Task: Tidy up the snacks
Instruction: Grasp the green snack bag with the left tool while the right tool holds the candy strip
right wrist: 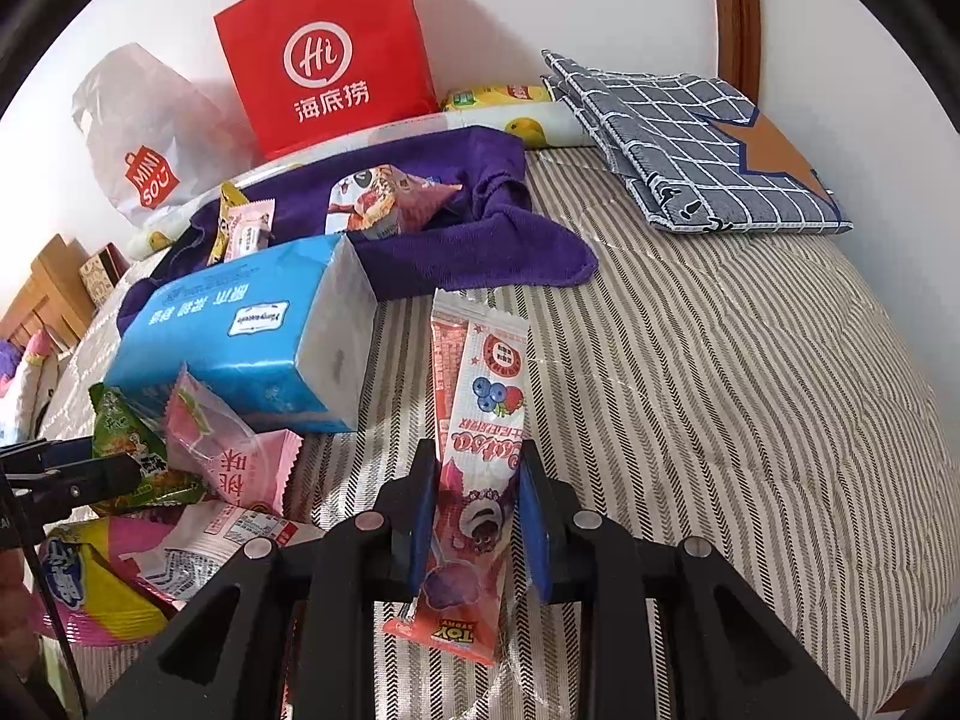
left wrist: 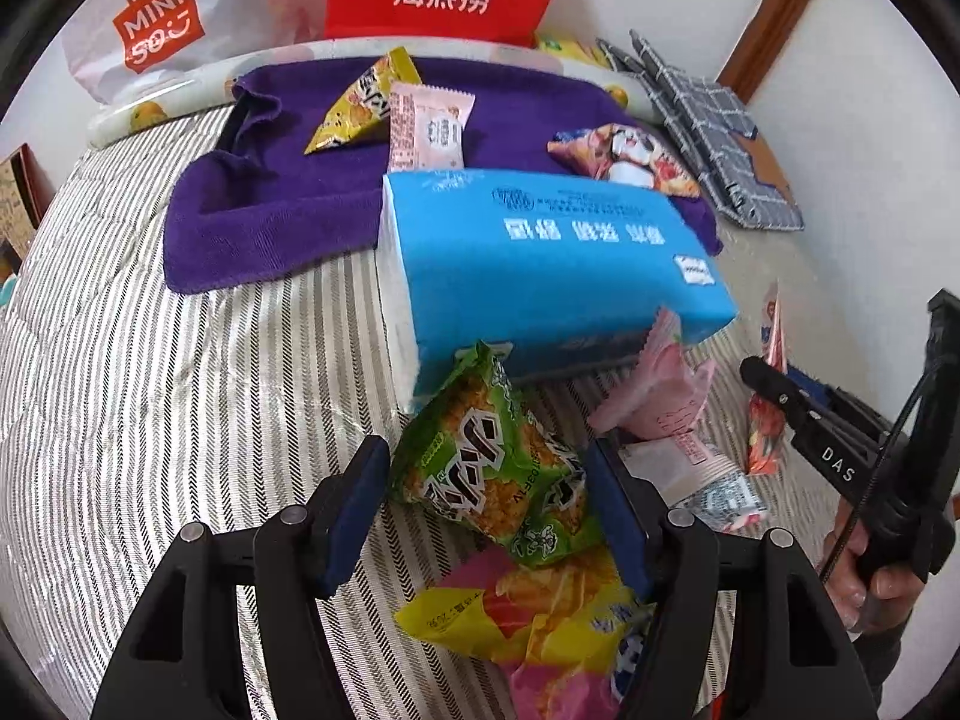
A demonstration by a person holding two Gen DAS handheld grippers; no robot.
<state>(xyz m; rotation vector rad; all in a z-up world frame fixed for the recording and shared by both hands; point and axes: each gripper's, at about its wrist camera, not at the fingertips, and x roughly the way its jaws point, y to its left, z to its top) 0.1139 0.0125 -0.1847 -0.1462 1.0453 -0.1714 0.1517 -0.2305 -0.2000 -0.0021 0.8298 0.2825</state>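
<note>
My left gripper (left wrist: 489, 501) is shut on a green snack packet (left wrist: 492, 471) and holds it above a yellow and pink chip bag (left wrist: 540, 618). My right gripper (right wrist: 477, 516) is shut on a long pink Toy Story snack stick (right wrist: 480, 456) lifted over the striped bed. A purple towel (left wrist: 264, 210) at the back carries a yellow packet (left wrist: 360, 102), a pink packet (left wrist: 426, 126) and a panda packet (left wrist: 624, 159). Pink packets (left wrist: 660, 396) lie beside a blue tissue pack (left wrist: 540, 258).
A red paper bag (right wrist: 324, 54) and a white Miniso bag (right wrist: 138, 138) stand against the wall. A folded checked cloth (right wrist: 690, 144) lies at the back right. The striped bed cover (right wrist: 750, 372) stretches to the right.
</note>
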